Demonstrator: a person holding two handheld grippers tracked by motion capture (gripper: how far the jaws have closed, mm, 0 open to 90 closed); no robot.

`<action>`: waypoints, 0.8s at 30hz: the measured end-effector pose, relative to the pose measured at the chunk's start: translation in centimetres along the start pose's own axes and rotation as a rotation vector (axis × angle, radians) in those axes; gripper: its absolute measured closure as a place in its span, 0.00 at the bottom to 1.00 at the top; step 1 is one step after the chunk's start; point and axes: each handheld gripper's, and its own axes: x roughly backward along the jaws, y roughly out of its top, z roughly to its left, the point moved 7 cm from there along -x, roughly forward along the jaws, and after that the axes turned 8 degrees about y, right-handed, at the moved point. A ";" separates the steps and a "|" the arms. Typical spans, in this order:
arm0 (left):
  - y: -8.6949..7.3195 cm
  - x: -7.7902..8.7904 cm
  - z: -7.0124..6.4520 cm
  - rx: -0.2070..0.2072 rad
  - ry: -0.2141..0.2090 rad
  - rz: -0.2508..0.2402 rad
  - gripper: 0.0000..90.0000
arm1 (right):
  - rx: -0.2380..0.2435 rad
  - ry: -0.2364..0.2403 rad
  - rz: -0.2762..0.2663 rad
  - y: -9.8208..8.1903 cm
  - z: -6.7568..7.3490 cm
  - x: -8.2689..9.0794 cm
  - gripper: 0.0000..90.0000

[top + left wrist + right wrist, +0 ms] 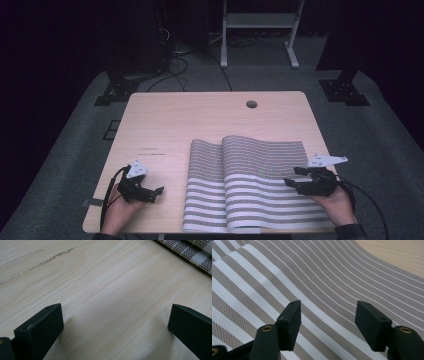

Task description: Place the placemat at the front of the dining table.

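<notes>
A taupe and white striped cloth [255, 182] lies on the right half of the wooden table [200, 120], folded over itself with a raised crease near its middle. My right gripper [291, 183] hovers over the cloth's right side, open, nothing between its jaws. In the right gripper view the striped cloth [287, 272] curves up ahead of my right gripper [328, 322]. My left gripper [159, 193] rests open on bare wood left of the cloth. The left gripper view shows my left gripper [117, 325] over wood and the cloth's edge [192, 251] at top right.
A round cable hole [251, 104] sits near the table's far edge. Faint scuff marks [152, 151] show on the wood left of the cloth. Beyond the table stand a white frame [260, 30], cables and dark stand bases on grey carpet.
</notes>
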 end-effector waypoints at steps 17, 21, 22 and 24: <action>0.0 0.0 0.0 -0.001 -0.001 0.002 0.00 | 0.081 0.095 0.020 4.2 5.1 -5.8 0.21; 0.0 0.0 0.0 -0.001 -0.001 0.002 0.00 | 0.095 0.122 0.018 5.2 6.2 -7.1 0.17; 0.0 0.0 0.0 -0.001 -0.001 0.002 0.00 | 0.097 0.131 0.016 5.3 6.5 -7.5 0.16; 0.0 0.0 0.0 -0.001 -0.001 0.002 0.00 | 0.098 0.143 0.018 5.6 7.1 -8.1 0.15</action>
